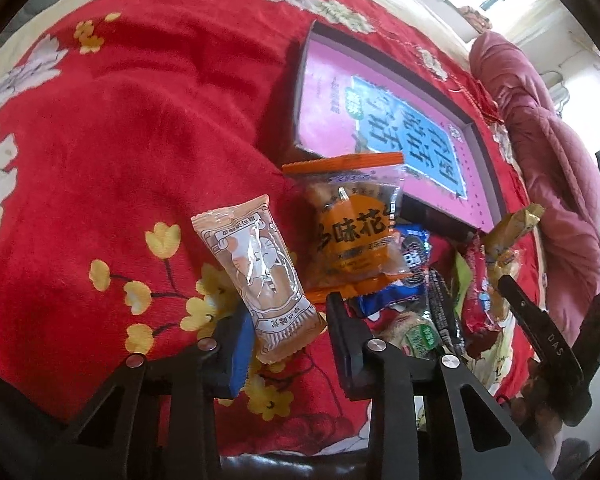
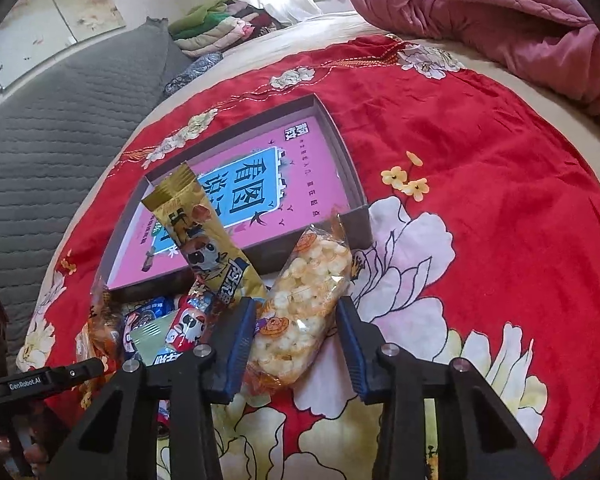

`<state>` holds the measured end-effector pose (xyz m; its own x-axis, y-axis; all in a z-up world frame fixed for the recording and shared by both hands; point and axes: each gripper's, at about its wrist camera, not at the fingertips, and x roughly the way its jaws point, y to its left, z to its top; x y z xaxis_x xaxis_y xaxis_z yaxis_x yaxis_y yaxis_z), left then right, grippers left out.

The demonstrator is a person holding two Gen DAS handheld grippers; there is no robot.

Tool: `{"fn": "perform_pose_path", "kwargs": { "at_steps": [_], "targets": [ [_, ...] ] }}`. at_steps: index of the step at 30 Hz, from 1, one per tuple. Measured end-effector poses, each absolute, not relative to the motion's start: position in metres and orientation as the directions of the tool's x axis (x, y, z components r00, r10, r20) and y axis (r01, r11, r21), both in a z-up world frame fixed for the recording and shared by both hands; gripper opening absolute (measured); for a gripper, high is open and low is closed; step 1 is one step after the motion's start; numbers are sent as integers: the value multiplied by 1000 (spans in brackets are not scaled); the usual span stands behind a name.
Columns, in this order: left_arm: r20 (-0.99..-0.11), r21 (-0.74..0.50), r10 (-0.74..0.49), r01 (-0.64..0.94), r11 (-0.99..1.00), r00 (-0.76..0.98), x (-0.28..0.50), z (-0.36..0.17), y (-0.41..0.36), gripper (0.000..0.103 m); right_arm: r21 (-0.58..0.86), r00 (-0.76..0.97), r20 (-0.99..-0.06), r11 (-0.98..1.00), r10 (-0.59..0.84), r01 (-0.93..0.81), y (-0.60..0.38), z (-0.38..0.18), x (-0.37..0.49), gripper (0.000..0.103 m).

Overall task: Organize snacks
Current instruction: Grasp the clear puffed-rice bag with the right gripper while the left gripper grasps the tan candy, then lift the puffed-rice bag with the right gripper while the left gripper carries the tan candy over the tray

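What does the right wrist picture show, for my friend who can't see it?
The right gripper sits open around a clear packet of puffed rice snack on a red flowery blanket. Just ahead lies a shallow pink-bottomed box, with a gold snack bar leaning over it and more wrapped snacks piled to the left.

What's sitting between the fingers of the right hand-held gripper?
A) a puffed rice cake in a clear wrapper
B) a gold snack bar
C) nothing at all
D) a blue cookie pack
A: the right hand-held gripper has the puffed rice cake in its clear wrapper between its open fingers, while the gold bar lies just to the left, outside them.
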<state>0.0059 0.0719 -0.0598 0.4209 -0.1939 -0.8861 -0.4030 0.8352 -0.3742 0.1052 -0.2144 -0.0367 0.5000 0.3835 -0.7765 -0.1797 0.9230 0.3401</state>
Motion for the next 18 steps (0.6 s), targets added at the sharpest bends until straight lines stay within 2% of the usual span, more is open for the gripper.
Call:
{"fn": "perform_pose_path", "kwargs": {
  "at_steps": [8, 18],
  "targets": [
    [-864, -322, -117, -359, 876, 489, 1, -32, 65, 35, 361, 514, -755, 912, 408, -194, -221, -28, 97, 39],
    [-844, -284, -82, -311, 907, 531, 2, -13, 53, 35, 383, 542, -723, 901, 429, -202, -228, -17, 92, 38]
  ]
}}
